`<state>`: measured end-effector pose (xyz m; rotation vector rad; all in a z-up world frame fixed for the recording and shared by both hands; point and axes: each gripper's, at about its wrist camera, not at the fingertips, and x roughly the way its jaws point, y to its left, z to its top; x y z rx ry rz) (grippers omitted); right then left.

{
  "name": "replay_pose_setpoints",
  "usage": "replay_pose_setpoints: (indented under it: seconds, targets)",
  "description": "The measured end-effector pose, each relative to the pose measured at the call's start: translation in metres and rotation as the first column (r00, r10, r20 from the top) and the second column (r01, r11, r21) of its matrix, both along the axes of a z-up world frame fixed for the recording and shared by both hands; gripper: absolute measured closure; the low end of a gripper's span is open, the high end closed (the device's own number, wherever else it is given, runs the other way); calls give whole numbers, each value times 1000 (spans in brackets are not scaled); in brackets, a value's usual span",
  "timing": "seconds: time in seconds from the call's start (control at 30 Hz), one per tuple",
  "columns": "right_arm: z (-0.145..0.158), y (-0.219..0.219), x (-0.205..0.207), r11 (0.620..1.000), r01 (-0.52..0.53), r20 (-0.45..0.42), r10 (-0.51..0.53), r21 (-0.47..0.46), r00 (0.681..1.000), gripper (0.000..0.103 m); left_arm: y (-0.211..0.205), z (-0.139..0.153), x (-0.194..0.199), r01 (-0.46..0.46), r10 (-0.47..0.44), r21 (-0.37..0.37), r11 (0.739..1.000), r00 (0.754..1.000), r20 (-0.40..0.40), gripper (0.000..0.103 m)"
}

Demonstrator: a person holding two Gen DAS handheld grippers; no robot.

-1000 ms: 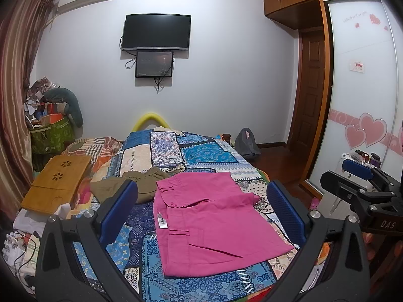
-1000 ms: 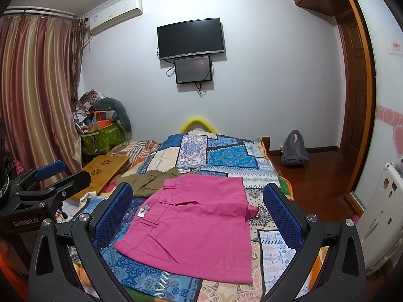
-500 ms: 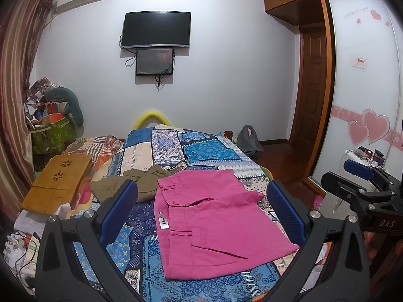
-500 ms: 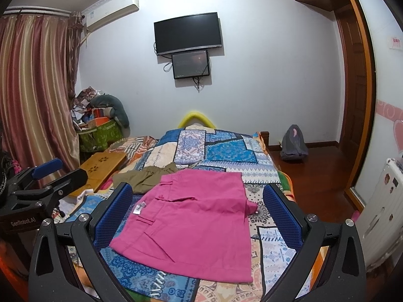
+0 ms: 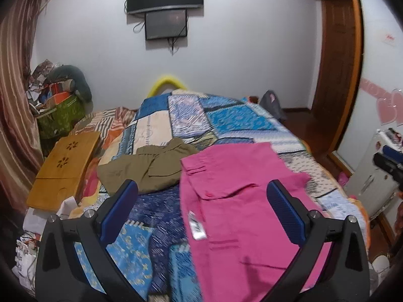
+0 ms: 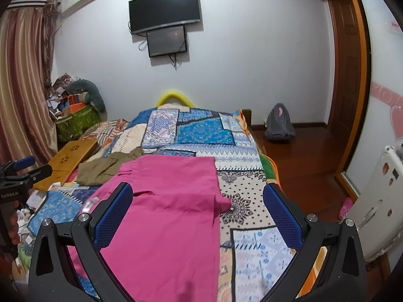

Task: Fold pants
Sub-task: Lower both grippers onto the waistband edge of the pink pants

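Bedroom, patchwork bed (image 5: 236,123), pink pants (image 5: 246,201) spread flat near its foot.
Left tool (image 5: 201,211) hangs wide above them, right tool (image 6: 197,212) wide too; olive garment (image 5: 148,168) touches the pants' waistband corner.

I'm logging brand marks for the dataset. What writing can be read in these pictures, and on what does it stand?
"GenRobot.AI", partly cut off: on the left gripper, seen from the right wrist.
White tag on the pink pants: blurred, unreadable.
Sign on the wardrobe door: too small to read.
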<state>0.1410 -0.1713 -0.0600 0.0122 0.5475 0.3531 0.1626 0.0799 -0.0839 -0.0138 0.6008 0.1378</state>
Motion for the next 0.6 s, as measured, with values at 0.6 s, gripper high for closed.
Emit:
replay_pose_setpoints:
  seconds: [0.6]
  targets:
    - [-41,21,131,989,-47,-84,35,-138,996,0,86,-76,176,-54,37,-77,996,979,-202,15]
